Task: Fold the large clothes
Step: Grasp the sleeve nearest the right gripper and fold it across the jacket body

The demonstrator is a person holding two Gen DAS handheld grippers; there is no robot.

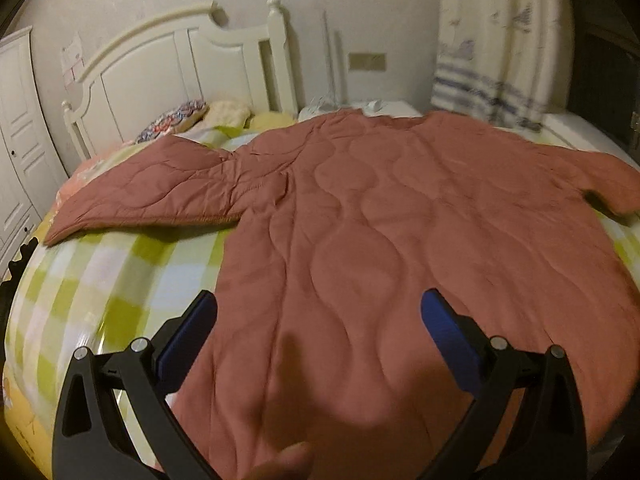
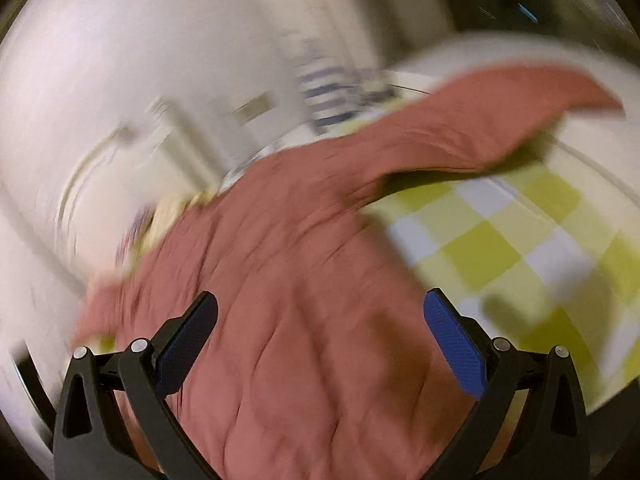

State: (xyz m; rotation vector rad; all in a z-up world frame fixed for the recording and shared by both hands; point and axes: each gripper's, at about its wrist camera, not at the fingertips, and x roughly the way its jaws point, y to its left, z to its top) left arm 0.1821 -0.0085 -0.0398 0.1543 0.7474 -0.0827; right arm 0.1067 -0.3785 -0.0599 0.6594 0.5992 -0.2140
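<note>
Both grippers, left [image 1: 319, 312] and right [image 2: 321, 314], gape wide, holding nothing, above the jacket [image 1: 392, 240] lying flat on the bed [image 1: 116, 276]. We should pinch each sleeve's cuff and fold inward.

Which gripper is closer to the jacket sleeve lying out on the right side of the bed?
Probably right, though its view is blurred. The right gripper is open over the jacket, with that sleeve running ahead of it. The left gripper is open over the hem, the sleeve far across.
</note>
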